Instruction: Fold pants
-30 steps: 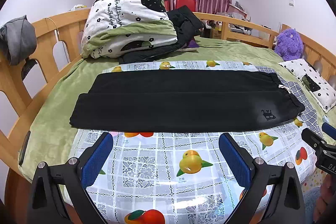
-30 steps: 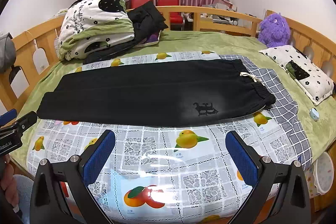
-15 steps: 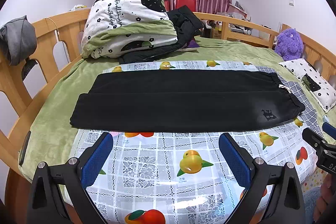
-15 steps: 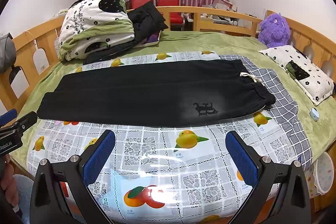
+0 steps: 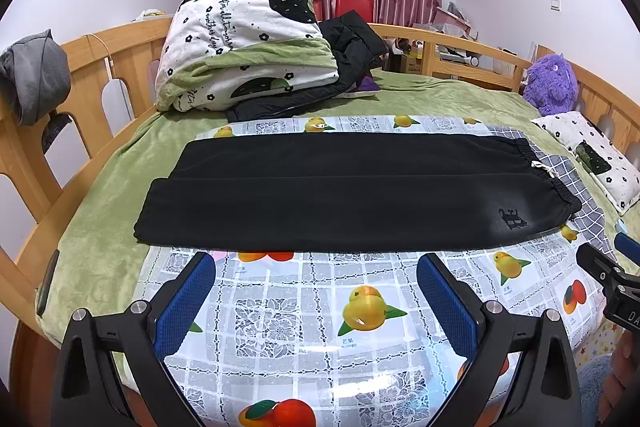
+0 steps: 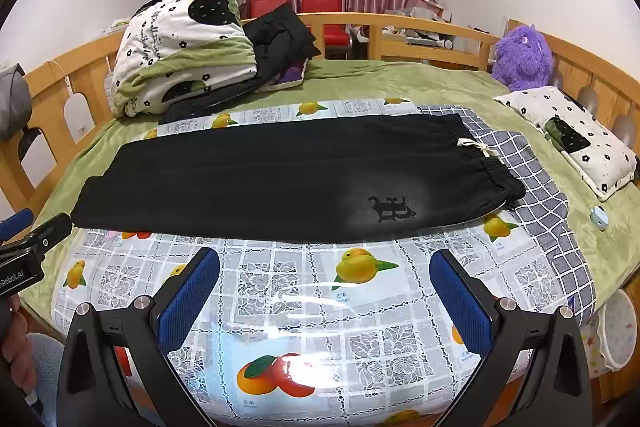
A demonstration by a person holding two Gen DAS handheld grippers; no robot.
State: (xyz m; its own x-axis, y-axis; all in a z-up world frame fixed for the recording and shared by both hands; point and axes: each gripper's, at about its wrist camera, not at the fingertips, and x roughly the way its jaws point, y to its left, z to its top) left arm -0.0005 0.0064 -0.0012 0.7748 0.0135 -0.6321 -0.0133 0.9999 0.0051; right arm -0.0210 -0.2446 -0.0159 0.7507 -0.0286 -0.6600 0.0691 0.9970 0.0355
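Note:
Black pants (image 5: 344,191) (image 6: 288,179) lie flat across the bed, folded lengthwise with one leg over the other. Their cuffs point left; the elastic waistband with a white drawstring (image 6: 476,147) and a small logo (image 6: 392,209) is at the right. They rest on a glossy fruit-print plastic sheet (image 5: 304,315) (image 6: 320,307). My left gripper (image 5: 316,291) hovers open near the bed's front edge, short of the pants' near hem. My right gripper (image 6: 324,291) is also open, equally short of the hem. Both hold nothing.
A rolled floral quilt (image 5: 244,43) and a dark jacket (image 5: 352,43) are piled at the back left. A purple plush toy (image 6: 522,57) and a small pillow (image 6: 568,135) lie at the right. Wooden rails (image 5: 100,83) surround the bed. A grey checked cloth (image 6: 536,187) lies under the waistband.

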